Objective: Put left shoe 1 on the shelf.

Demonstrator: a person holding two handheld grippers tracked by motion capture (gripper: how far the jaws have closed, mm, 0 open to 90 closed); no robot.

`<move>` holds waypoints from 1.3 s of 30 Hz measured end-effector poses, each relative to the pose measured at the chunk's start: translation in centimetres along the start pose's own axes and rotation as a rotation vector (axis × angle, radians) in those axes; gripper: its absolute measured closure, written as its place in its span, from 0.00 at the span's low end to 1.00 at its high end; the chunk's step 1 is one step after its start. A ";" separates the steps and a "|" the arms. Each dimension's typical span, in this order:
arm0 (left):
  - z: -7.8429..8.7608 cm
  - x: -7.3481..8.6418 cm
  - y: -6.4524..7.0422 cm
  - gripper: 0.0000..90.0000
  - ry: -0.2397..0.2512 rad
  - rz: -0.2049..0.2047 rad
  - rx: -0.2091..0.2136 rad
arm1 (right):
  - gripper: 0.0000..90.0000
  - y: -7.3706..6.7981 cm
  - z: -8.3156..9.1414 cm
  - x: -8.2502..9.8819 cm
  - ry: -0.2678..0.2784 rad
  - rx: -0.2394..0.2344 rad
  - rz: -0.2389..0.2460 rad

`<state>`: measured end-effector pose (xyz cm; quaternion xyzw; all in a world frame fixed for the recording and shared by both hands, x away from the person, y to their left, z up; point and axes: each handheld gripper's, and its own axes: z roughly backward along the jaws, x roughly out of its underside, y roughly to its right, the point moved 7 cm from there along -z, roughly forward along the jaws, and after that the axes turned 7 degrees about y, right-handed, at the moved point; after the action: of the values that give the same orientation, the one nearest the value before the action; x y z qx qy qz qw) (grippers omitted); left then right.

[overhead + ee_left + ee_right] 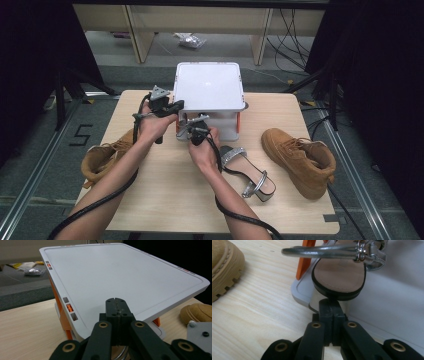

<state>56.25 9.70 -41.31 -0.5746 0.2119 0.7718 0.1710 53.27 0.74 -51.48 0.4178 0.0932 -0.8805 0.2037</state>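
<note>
A silver strappy block-heel sandal (339,277) with a tan insole sits on the lower shelf of a white and orange plastic rack (208,87), just ahead of the closed right gripper (331,305). The left gripper (116,304), closed and empty, rests at the rack's top edge. A matching silver sandal (247,172) and tan suede boots (300,160) lie on the surface nearby.

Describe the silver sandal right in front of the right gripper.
The silver sandal stands upright at the corner of a pale grey shelf, heel end toward the camera, beside an orange post. It has a tan insole with a black edge, a shiny metallic block heel, and a silver strap arching above with a small buckle. The right gripper, jaws shut, points at the heel, at or nearly touching it.
</note>
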 end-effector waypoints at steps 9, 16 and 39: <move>0.0 0.0 0.0 1.00 0.001 0.007 0.000 | 1.00 0.3 -0.9 -0.1 0.016 0.011 0.018; 0.0 0.0 0.0 1.00 0.002 0.006 0.002 | 1.00 0.1 -1.3 -0.3 0.012 0.009 0.020; 0.0 0.0 0.1 1.00 0.012 0.014 0.000 | 0.96 -0.3 -2.8 0.2 0.005 -0.007 0.034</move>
<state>56.23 9.65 -41.34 -0.5778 0.2166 0.7696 0.1644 55.01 1.89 -53.42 0.4210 0.0894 -0.8755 0.2199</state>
